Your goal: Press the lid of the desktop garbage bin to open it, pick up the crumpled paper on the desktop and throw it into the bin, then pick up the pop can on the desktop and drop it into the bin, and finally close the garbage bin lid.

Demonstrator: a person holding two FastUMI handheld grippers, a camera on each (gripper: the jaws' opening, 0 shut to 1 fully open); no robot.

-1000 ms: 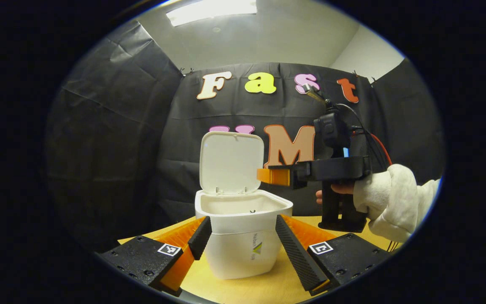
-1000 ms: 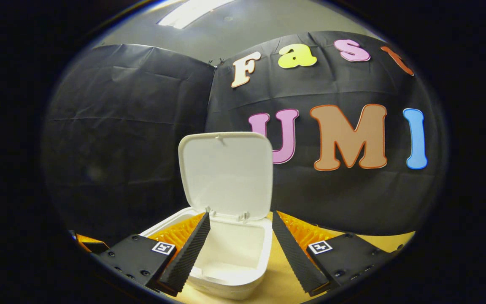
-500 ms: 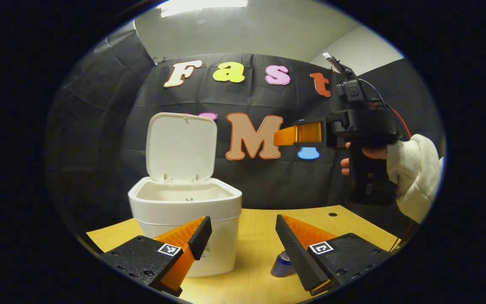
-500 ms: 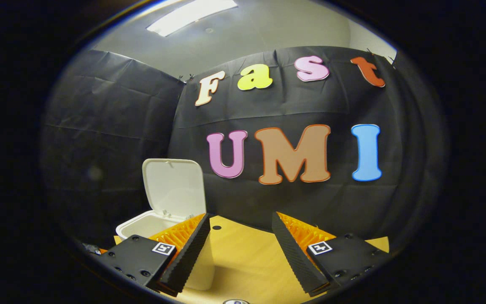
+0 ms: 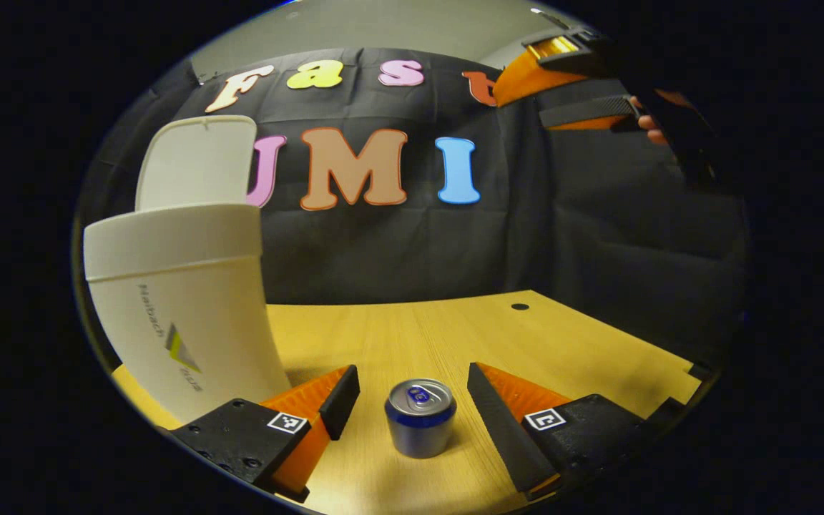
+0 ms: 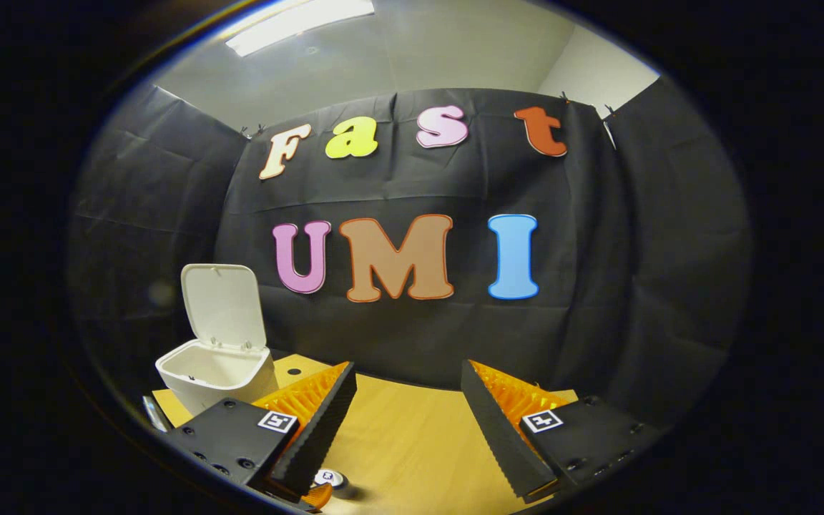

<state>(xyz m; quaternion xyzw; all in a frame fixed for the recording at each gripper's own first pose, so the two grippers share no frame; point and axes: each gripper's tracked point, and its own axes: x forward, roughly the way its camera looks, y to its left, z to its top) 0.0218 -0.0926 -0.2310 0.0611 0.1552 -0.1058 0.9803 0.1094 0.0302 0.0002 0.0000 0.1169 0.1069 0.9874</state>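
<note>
Can (image 5: 420, 427) upright between left tongs (image 5: 412, 393)

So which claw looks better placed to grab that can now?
Left. The pop can stands upright on the table between the left claw's open fingers, while the right claw hangs high above, away from it.

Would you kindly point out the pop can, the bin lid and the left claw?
pop can (image 5: 420, 395): left gripper view, silver top.
bin lid (image 6: 223, 303): right gripper view, inner face.
left claw (image 5: 412, 400): left gripper view, midway between fingertips.

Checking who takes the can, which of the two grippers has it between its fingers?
The left gripper: the upright pop can stands on the table between its open fingers, untouched. The right gripper hangs higher, open.
</note>
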